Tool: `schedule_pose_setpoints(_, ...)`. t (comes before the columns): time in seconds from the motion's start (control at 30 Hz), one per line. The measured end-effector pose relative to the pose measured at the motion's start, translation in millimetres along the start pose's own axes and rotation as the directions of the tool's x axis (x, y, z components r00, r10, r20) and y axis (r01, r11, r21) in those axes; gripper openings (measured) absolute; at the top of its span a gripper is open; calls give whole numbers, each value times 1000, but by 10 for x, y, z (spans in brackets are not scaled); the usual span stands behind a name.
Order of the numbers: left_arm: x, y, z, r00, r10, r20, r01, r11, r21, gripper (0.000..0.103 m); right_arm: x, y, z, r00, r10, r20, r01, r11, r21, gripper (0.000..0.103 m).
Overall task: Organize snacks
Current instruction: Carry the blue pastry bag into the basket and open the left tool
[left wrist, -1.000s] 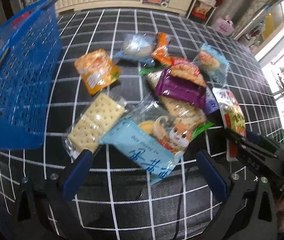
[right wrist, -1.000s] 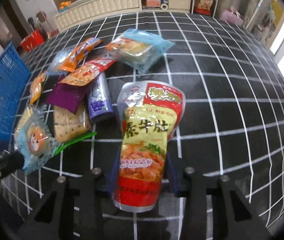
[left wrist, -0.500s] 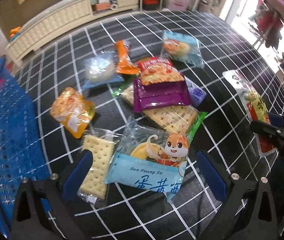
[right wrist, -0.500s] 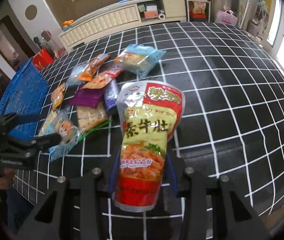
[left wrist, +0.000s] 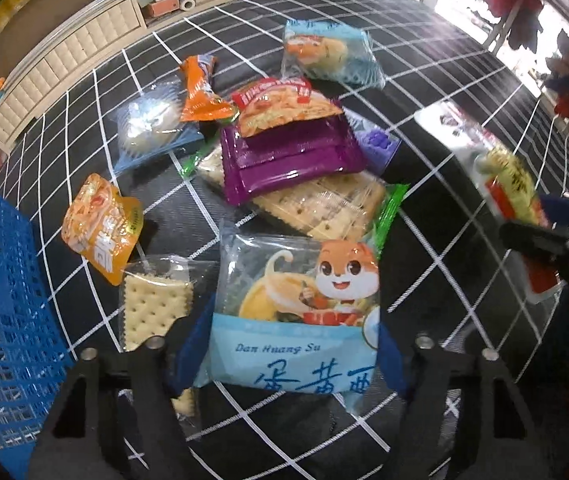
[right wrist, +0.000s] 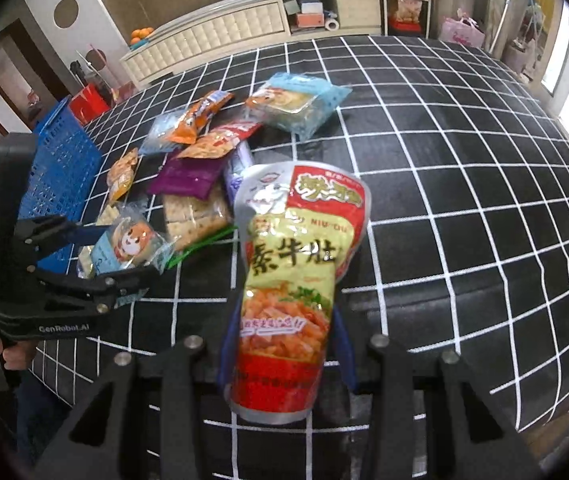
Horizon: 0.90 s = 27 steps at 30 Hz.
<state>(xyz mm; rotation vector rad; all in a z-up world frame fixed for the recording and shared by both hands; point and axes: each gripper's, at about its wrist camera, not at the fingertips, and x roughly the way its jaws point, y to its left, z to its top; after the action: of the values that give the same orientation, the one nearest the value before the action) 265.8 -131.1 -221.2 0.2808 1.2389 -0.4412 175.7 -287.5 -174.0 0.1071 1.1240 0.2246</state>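
My left gripper (left wrist: 286, 354) is shut on a light blue egg-yolk pastry pack (left wrist: 300, 312) with a cartoon squirrel, held above the table; the gripper and pack also show in the right wrist view (right wrist: 124, 246). My right gripper (right wrist: 284, 354) is shut on a red and yellow snack pouch (right wrist: 296, 272), lifted off the table; it shows at the right of the left wrist view (left wrist: 512, 188). A pile of snacks lies on the black checked cloth: a purple pack (left wrist: 288, 160), cracker packs (left wrist: 324, 208) (left wrist: 152, 308), orange packs (left wrist: 102, 228) (left wrist: 200, 92).
A blue plastic basket (left wrist: 0, 300) stands at the table's left; it also shows in the right wrist view (right wrist: 64, 168). Another light blue pastry pack (left wrist: 328, 56) lies at the far side of the pile. A white cabinet (right wrist: 244, 28) stands beyond the table.
My left gripper closed on the light blue pastry pack and lifted it. My right gripper rose higher with the red and yellow pouch. Both views pulled back from the table.
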Motion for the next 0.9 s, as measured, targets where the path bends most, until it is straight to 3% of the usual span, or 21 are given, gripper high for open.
schedule_pose_setpoints(0.27,-332,13,-188,997,-30,69,32,999,-37,66,-282,166,-9,999,-18,42,19,999,-28,46)
schedule_pose_setpoints(0.43,-793,-25,-316,988,-18,150,22,999,-23,66,-584,434,37,995,-26,98,34,997,-74,46)
schedule_pose_setpoints(0.77,-1756,459,-672,942,95,321,-56,990,-126,66,-1071,1255,187,976,5,218,41,977,-207,46)
schedule_pose_setpoints(0.9,-2013,700,-839,933,125,338,-71,983,-167,66,-1114,1603,270,971,56,234,5,968,-253,46)
